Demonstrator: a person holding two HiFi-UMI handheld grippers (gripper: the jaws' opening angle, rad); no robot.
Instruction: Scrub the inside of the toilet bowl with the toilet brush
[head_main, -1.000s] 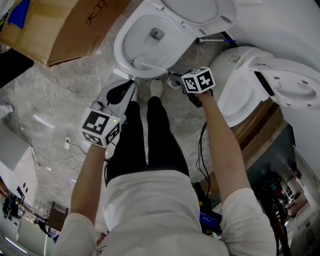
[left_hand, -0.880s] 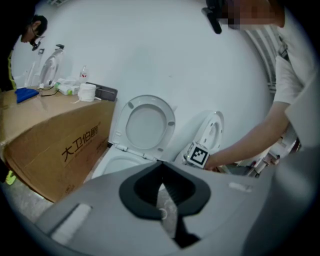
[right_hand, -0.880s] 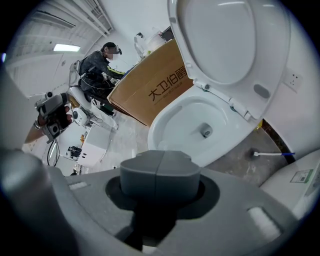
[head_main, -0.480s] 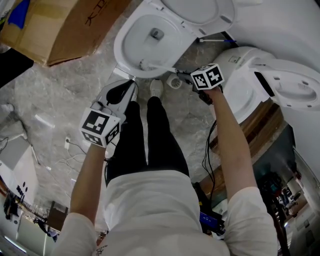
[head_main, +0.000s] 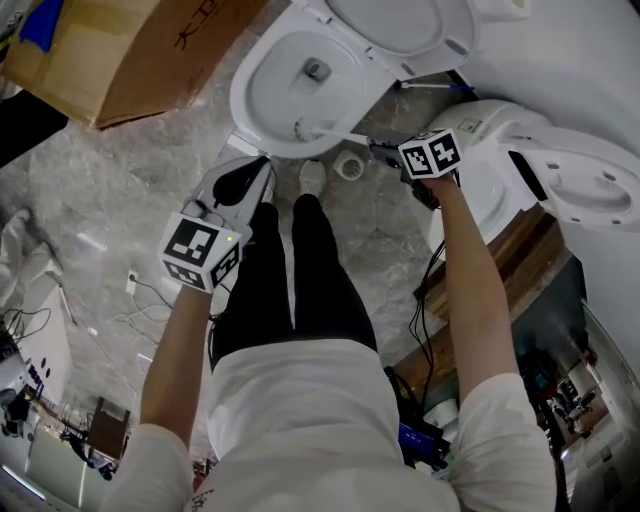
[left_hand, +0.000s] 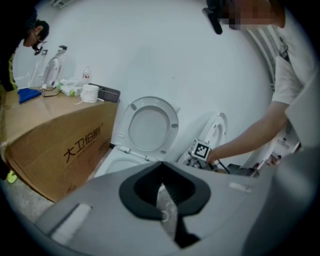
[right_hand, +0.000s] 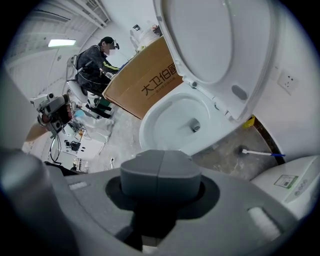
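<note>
The white toilet bowl (head_main: 248, 92) stands open at the top of the head view, seat and lid raised. A toilet brush (head_main: 332, 134) with a white handle reaches into it, its head against the near inner wall. My right gripper (head_main: 386, 150) is shut on the handle's outer end, just right of the bowl's front rim. In the right gripper view the grey pads (right_hand: 160, 172) are pressed together and the bowl (right_hand: 172, 120) lies ahead; the brush is hidden there. My left gripper (head_main: 262, 170) hangs shut and empty in front of the bowl (left_hand: 116, 165).
A round brush holder (head_main: 348, 163) stands on the floor by the bowl's base. A second brush (right_hand: 261, 152) lies behind the toilet. A large cardboard box (head_main: 130, 50) is at the left, another white toilet (head_main: 520, 170) at the right. Cables (head_main: 150, 300) trail over the floor.
My right gripper has moved to the right and slightly away, and the brush head has slid to the right along the bowl's near wall. The left gripper has stayed put.
</note>
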